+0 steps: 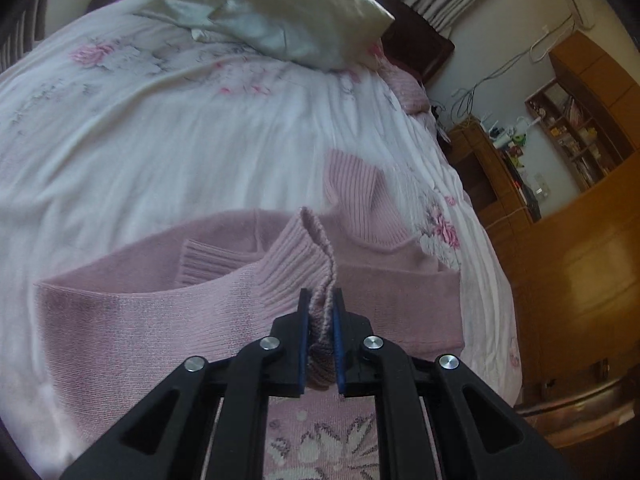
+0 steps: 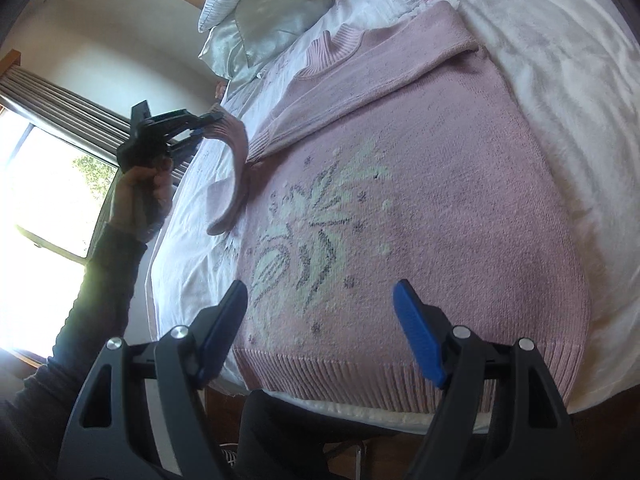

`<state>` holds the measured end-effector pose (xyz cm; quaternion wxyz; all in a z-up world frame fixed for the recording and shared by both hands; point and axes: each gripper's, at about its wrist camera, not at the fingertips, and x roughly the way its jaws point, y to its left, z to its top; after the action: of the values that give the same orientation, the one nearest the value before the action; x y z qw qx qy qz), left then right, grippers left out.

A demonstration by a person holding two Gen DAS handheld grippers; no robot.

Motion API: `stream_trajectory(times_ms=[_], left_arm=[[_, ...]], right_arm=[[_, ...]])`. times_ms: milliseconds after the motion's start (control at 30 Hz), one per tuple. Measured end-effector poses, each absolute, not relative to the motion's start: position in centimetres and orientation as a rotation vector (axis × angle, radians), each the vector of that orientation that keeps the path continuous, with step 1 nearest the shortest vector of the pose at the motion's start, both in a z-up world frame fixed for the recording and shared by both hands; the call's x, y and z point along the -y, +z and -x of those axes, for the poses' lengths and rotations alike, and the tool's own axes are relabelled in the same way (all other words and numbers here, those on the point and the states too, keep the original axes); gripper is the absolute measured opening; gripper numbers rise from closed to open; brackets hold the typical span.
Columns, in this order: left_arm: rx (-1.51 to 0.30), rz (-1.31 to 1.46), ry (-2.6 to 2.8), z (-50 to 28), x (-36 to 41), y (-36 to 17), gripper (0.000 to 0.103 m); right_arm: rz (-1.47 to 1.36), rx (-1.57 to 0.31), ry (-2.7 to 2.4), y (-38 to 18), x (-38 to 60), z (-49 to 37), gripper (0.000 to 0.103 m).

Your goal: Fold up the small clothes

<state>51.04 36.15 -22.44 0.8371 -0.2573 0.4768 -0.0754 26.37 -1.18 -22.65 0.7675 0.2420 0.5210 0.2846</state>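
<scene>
Pinching the ribbed sleeve cuff (image 1: 308, 264) of the pink sweater (image 2: 420, 208), the left gripper (image 1: 321, 312) holds it raised above the bed (image 1: 160, 128); right gripper (image 2: 320, 304) hovers with jaws apart, empty.

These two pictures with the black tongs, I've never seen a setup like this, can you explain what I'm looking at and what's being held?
A person holds a hand tool in each hand, each ending in two-fingered tongs with a small wide-angle camera looking along the fingers. One picture comes from the left tool, the other from the right.

On the bed lies a pink sweater with a pale flower pattern, one sleeve already folded across its chest.

The left tongs are shut on the other sleeve's ribbed cuff, lifting it off the bed; the right camera shows this from the side, hand included. The right tongs are open, holding nothing, above the sweater's hem. Pillows sit at the head.
</scene>
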Motion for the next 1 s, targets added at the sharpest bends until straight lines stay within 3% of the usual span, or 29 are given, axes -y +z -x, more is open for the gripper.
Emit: stream_trajectory(times_ms=[133, 200, 267, 367, 500, 600, 900, 967, 1000], left_arm=[[-1.097, 0.551, -0.172, -52.6, -33.8, -27.8, 0.017], [-1.074, 0.623, -0.177, -51.9, -34.7, -28.6, 0.048], [-1.011, 0.684, -0.160, -50.0, -36.4, -28.1, 0.070], [-0.930, 0.760, -0.159, -45.7, -39.4, -27.0, 0.077], [-0.891, 0.773, -0.132, -37.9, -41.8, -26.3, 0.080], [-0.858, 0.750, -0.078, -31.4, -42.9, -26.1, 0.090], [-0.885, 0.900, 0.062, -18.1, -45.4, -30.8, 0.091], [-0.889, 0.955, 0.073, -16.9, -45.5, -31.9, 0.091], [-0.894, 0.963, 0.075, -16.6, -45.3, -32.2, 0.091]], right_arm=[[-0.500, -1.160, 0.645, -22.9, 0.5, -30.2, 0.078], [-0.493, -1.181, 0.687, -22.7, -0.5, -32.7, 0.078], [-0.521, -1.200, 0.760, -22.7, -1.6, -35.7, 0.078], [-0.593, -1.238, 0.860, -23.2, -4.4, -41.5, 0.077], [-0.674, -1.316, 0.963, -25.6, -9.8, -49.8, 0.055], [-0.634, -1.384, 0.937, -27.9, -13.4, -54.2, 0.055], [-0.510, -1.471, 0.914, -30.7, -18.9, -57.1, 0.056], [-0.493, -1.490, 0.922, -30.4, -19.6, -57.0, 0.048], [-0.473, -1.503, 0.935, -30.2, -20.1, -56.8, 0.028]])
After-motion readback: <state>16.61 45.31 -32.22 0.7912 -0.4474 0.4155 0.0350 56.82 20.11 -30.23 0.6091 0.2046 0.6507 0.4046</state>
